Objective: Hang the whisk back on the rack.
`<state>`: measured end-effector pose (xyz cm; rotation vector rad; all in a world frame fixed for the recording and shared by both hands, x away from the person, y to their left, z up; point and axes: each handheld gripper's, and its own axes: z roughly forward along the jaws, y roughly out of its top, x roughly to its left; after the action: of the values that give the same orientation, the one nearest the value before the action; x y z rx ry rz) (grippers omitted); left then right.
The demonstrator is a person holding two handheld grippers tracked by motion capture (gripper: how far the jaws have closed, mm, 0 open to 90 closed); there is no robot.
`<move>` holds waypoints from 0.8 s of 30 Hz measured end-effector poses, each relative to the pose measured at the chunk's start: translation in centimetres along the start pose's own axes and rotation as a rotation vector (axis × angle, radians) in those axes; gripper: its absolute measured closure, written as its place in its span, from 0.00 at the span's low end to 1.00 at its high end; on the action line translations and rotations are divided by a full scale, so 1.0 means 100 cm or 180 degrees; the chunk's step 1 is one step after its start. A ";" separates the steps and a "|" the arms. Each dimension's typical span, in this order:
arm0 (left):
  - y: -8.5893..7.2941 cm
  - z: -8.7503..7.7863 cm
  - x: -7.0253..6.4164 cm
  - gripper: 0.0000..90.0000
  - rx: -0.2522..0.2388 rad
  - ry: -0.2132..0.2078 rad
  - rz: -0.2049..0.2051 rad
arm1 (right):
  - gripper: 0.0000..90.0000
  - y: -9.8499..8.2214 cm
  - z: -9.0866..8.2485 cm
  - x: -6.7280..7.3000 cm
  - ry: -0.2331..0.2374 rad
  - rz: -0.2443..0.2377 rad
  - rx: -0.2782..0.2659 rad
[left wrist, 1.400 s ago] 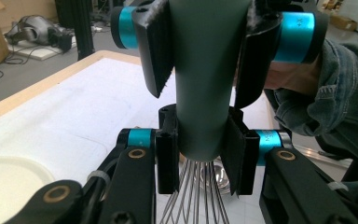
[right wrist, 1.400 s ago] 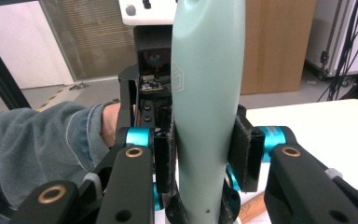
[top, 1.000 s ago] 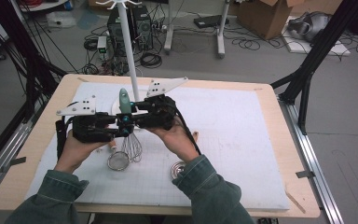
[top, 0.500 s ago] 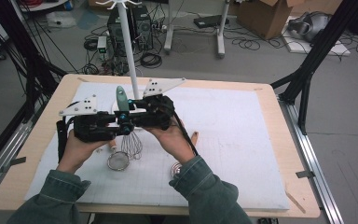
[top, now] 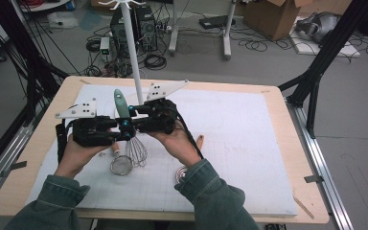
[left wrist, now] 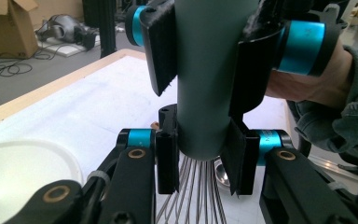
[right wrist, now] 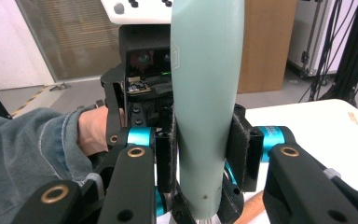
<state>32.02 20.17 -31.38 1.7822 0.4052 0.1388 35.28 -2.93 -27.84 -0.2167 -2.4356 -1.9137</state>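
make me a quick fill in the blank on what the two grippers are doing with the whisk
1. Both grippers clamp the whisk by its pale green ____.
2. The left gripper grips the handle at its lower end, just above the metal ____.
3. The whisk is held with its wires pointing ____.
4. A small strainer lies on the white ____.

Missing words: handle; wires; down; mat

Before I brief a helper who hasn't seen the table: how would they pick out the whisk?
On the white mat, look just in front of the white pole. The whisk stands upright there, clamped by both grippers, wires down. Its pale green handle sets it apart from the wooden-handled strainer lying below.
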 end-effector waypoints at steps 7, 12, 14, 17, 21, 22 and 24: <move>-0.006 -0.010 0.000 0.62 -0.0013 0.0220 -0.0047 | 0.75 0.001 -0.002 -0.005 -0.0149 0.0035 -0.0012; -0.013 -0.021 -0.002 0.55 0.0020 0.0426 -0.0021 | 0.75 0.001 -0.004 -0.009 -0.0238 0.0058 0.0012; -0.015 -0.025 -0.004 0.53 0.0022 0.0495 -0.0020 | 0.75 0.003 -0.005 -0.012 -0.0271 0.0056 0.0023; -0.020 -0.031 -0.006 0.50 0.0043 0.0604 -0.0011 | 0.75 0.007 -0.008 -0.016 -0.0326 0.0060 0.0036; -0.029 -0.037 -0.006 0.46 0.0085 0.0720 -0.0037 | 0.75 0.013 -0.013 -0.023 -0.0388 0.0081 0.0049; -0.032 -0.039 -0.006 0.45 0.0089 0.0732 -0.0052 | 0.75 0.014 -0.015 -0.025 -0.0410 0.0091 0.0050; -0.037 -0.041 -0.006 0.44 0.0092 0.0773 -0.0078 | 0.75 0.016 -0.017 -0.028 -0.0436 0.0092 0.0043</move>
<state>29.48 24.46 -33.79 1.7939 0.6053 0.3356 38.19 -4.48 -26.17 -0.3929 -2.5137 -1.9309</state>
